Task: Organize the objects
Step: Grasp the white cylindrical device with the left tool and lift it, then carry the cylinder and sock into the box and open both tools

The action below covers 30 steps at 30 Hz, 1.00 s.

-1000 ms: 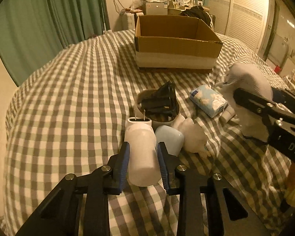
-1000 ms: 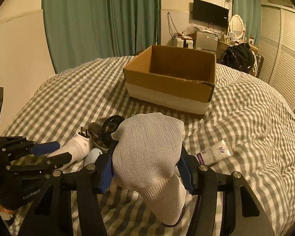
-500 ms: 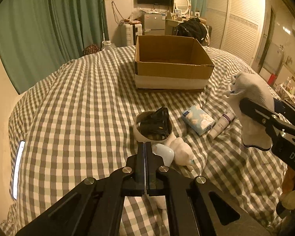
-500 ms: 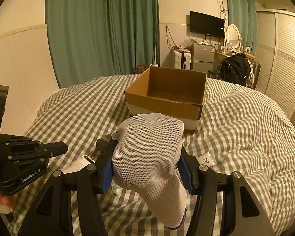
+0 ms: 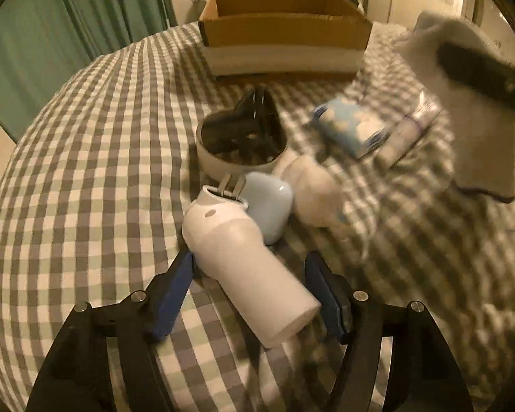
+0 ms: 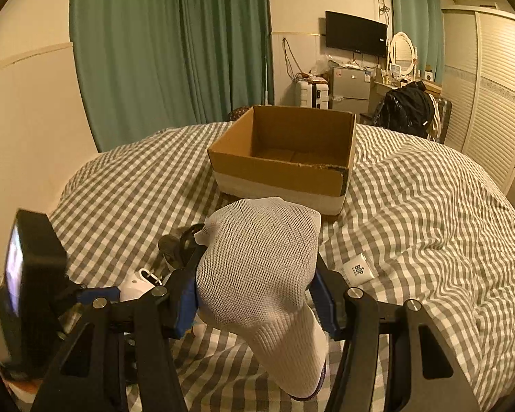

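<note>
Left tool (image 5: 254,286): jaws just opened, spread astride white plug-in device (image 5: 243,261) lying tilted mid-bed, pads clear of it; likely lining up for grasp. Right tool (image 6: 254,295): clenched on white sock (image 6: 261,267), raised above bed (image 6: 429,213), probably bound for empty cardboard box (image 6: 281,168) at far edge.

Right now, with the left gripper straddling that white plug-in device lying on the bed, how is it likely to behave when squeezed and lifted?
The white plug-in device looks like smooth, rigid plastic, so it may slip between the pads. It lies skewed across the open left gripper, so closing could twist it. Its rounded body on the soft checked bedspread might roll if nudged.
</note>
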Motion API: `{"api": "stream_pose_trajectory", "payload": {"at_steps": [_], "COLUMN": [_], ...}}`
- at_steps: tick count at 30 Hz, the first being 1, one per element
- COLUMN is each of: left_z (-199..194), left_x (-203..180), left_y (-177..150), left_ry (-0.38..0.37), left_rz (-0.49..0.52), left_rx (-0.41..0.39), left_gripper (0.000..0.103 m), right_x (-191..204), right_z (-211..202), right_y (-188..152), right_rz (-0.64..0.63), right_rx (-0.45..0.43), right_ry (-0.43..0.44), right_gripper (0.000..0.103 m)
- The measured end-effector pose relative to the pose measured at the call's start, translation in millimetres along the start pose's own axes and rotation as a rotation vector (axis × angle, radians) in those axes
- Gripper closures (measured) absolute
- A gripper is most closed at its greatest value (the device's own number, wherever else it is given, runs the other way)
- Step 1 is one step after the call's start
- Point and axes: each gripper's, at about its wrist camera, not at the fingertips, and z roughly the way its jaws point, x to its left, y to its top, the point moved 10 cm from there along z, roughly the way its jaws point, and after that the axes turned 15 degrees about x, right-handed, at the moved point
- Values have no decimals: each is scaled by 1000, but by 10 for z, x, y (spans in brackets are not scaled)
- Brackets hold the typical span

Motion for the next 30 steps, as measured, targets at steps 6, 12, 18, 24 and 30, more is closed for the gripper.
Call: {"api": "stream_pose_trajectory", "payload": {"at_steps": [6,12,18,24,30], "left_z": [19,-157,-553,-1041,-1371], "left_x": [15,94,140,150,118], "left_y": [-38,-45,41,309,783], "left_ry": [-25,-47,-33,-14,-47], "left_rz": [-8,-37,-34,-13,-1], "left_rx": [-10,-53,-140,-258,-334], "left_gripper": [53,71,71,71,71], "right_x": [-26,10,64,103,84], "right_z": [49,-41,-196,-368,-524], "right_y": [-29,-8,29,144,433], "right_rz": [3,-2,-12,-23,-40], "right_rx": [11,-2,-30,-65,-108], "right_ry": [2,6,2,7,9], "right_gripper": [47,47,47,47,47]}}
